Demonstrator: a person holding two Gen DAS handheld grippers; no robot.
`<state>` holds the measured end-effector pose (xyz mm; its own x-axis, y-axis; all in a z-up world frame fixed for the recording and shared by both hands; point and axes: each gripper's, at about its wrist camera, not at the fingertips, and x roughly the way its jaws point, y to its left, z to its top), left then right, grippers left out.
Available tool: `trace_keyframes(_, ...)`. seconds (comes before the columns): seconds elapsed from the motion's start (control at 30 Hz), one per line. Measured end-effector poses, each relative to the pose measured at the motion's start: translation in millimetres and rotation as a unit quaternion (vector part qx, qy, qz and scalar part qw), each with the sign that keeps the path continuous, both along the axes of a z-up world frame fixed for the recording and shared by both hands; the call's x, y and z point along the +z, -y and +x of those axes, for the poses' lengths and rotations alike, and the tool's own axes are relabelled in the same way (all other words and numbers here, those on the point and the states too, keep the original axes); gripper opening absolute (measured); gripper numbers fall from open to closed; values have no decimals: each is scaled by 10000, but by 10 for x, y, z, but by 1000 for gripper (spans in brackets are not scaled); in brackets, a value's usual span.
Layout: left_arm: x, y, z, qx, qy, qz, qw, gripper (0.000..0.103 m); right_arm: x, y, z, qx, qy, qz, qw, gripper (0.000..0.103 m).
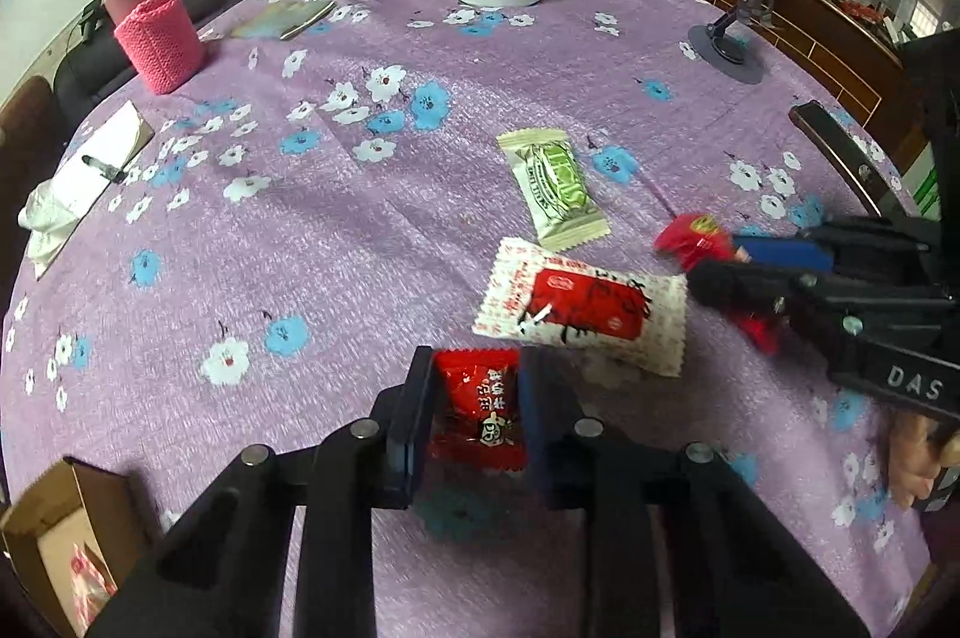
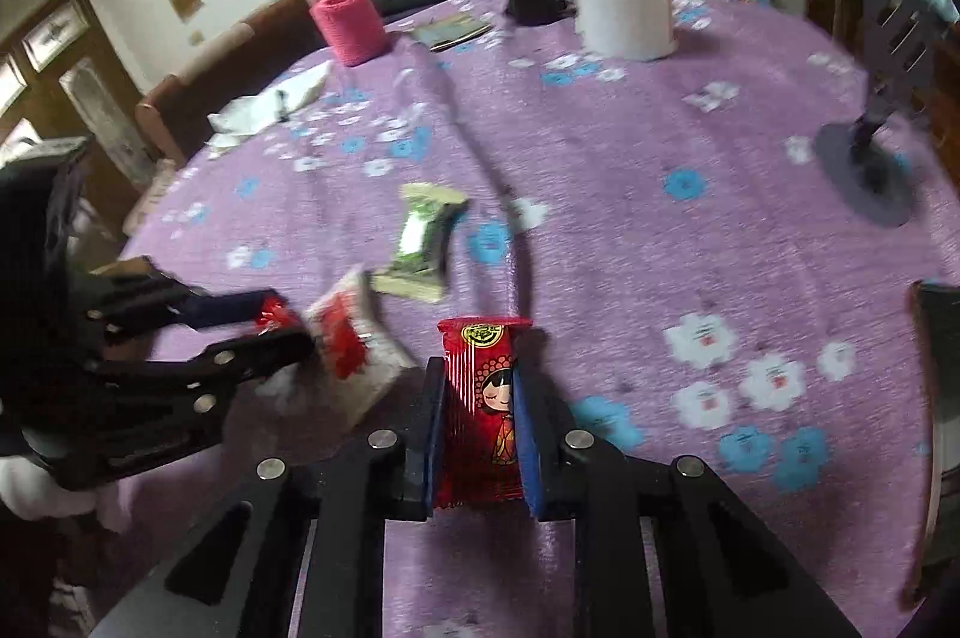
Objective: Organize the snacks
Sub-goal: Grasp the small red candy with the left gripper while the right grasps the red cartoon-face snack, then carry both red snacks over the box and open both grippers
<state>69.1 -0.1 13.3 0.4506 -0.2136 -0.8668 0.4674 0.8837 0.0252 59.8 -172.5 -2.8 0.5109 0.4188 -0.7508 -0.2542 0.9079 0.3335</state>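
Purple floral worktop (image 1: pixel 360 248): my left hand-held gripper (image 1: pixel 477 419) pinches a red snack packet (image 1: pixel 477 413) with unreadable print; right hand-held gripper (image 2: pixel 480 416), lettered "DAS", pinches a red doll-printed packet (image 2: pixel 480 410).

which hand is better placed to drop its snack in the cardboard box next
Left. The left tongs grip a red snack, and the open cardboard box sits just to their left. The right tongs hold their own red packet farther from it.

The white letters "DAS" stand on the black right gripper (image 1: pixel 714 257); the snack wrappers' print is too small to read.
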Motion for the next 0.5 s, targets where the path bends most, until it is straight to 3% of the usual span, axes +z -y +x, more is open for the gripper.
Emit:
trace_keyframes(0.27,243,-230,-249,343,-18,-735,9967,25,57,11,-45,304,-22,820,9962,21)
trace_keyframes(0.5,643,-540,-692,567,211,-1574,9857,25,104,16,-87,392,-3,1169,9924,21)
